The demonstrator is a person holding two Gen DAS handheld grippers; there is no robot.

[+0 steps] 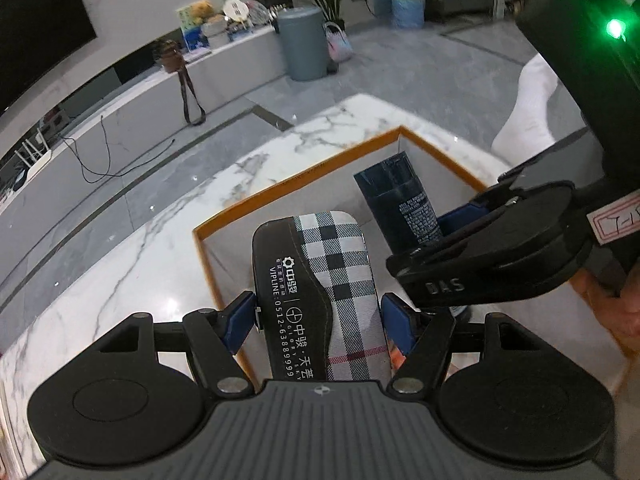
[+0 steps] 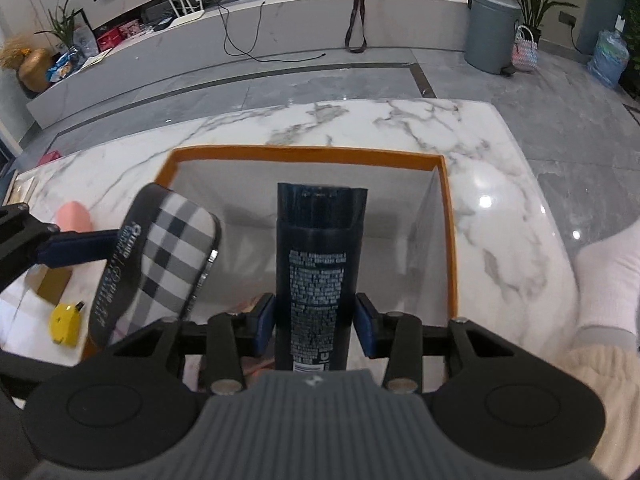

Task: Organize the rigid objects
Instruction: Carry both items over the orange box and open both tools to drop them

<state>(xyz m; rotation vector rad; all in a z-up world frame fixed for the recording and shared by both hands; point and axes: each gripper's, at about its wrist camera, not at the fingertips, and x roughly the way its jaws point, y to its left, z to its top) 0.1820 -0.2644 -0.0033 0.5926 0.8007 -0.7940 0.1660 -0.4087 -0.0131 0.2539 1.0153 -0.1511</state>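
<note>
The left tongs (image 1: pixel 318 314) are clamped on one plaid glasses case (image 1: pixel 320 280), their blue pads pressing its two long sides. The right tongs (image 2: pixel 314 322) are clamped on one dark blue tube (image 2: pixel 320 264), crimped end pointing away. Both things hang over one orange-rimmed box (image 2: pixel 304 153) standing on the marble desk (image 2: pixel 480 152) below and ahead of the tongs; the case is just left of the tube. Left of the left tongs, on the desk, lie one yellow object (image 2: pixel 64 324) and one pink object (image 2: pixel 74 218).
</note>
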